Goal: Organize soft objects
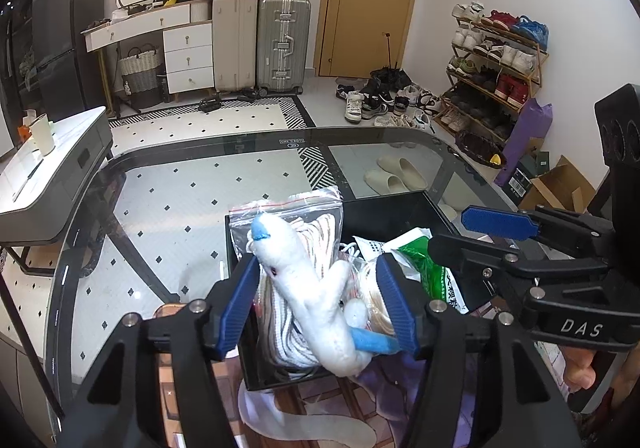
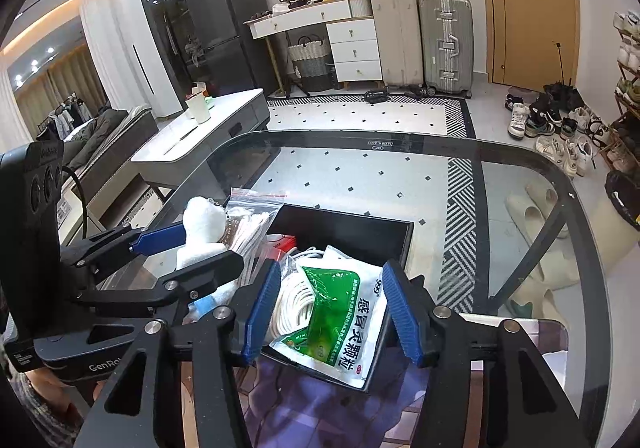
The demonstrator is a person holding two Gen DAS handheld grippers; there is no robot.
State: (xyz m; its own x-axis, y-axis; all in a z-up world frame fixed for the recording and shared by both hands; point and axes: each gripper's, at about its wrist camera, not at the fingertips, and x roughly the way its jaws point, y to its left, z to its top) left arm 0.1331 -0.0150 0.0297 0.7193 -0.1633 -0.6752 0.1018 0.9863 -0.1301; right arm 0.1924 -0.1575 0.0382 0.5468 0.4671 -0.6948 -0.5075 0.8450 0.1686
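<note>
A black open box (image 1: 384, 203) (image 2: 348, 213) stands on the glass table (image 1: 192, 151). A white plush toy (image 1: 312, 288) with blue ends lies in the box's left part, on a zip bag of striped cloth (image 1: 304, 207). My left gripper (image 1: 316, 288) is open around the toy, and its right pad stands clear of it. A green and white medicine packet (image 2: 340, 312) rests in the box's right part over a coil of white cable (image 2: 296, 300). Around that packet my right gripper (image 2: 330, 308) is open, neither pad pressing on it. Both grippers hang side by side over the box.
A purple printed cloth (image 2: 304, 408) lies under the box at the table's near edge. Pale slippers (image 1: 396, 171) show through the glass. A white side table with a cup (image 1: 42, 133) stands at the left. Suitcases (image 1: 260, 43) and a shoe rack (image 1: 496, 59) line the far walls.
</note>
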